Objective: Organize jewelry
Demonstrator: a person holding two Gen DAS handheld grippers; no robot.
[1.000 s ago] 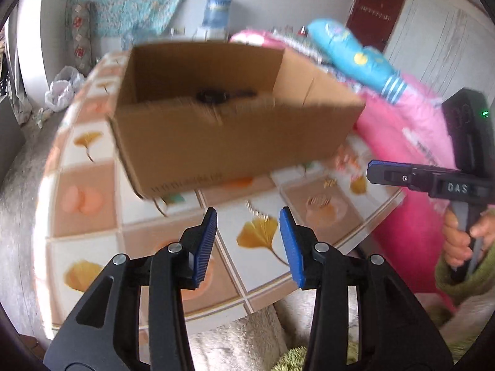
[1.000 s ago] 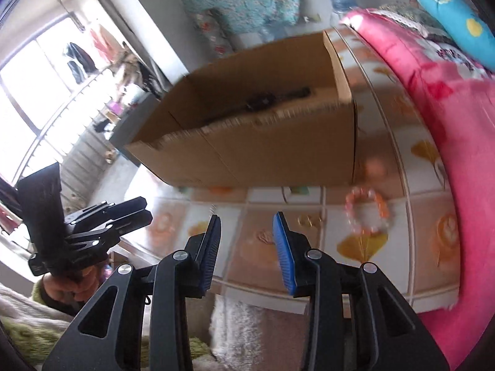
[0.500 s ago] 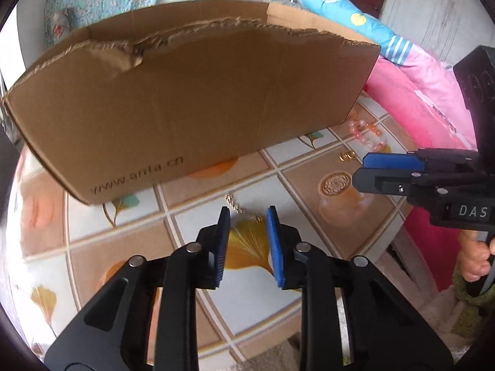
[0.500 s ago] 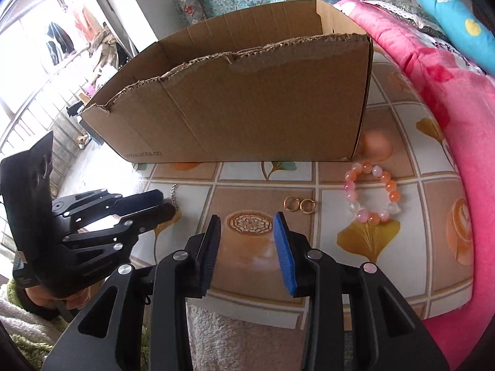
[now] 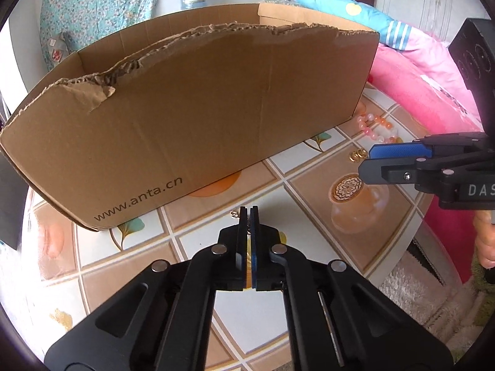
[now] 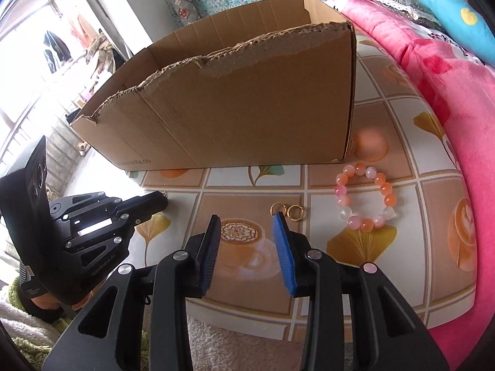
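Note:
A brown cardboard box (image 5: pixel 191 117) stands on the tiled table (image 5: pixel 297 204); it also shows in the right wrist view (image 6: pixel 247 105). My left gripper (image 5: pixel 249 213) is shut low over the table, its tips at a thin gold chain (image 5: pixel 234 214) that is mostly hidden. It also shows in the right wrist view (image 6: pixel 162 202). My right gripper (image 6: pixel 246 228) is open and empty, just short of two gold rings (image 6: pixel 286 210). An orange and pink bead bracelet (image 6: pixel 365 196) lies right of the rings. The left wrist view shows the rings (image 5: pixel 357 155) and the bracelet (image 5: pixel 376 128).
A pink quilt (image 6: pixel 433 71) borders the table's right side, with a blue pillow (image 6: pixel 448 9) behind. The table's front edge (image 6: pixel 309 324) lies near my right gripper, with a fuzzy rug below. The box blocks the table's far half.
My left gripper has moved down to the chain and closed. My right gripper has moved forward toward the rings and stayed open.

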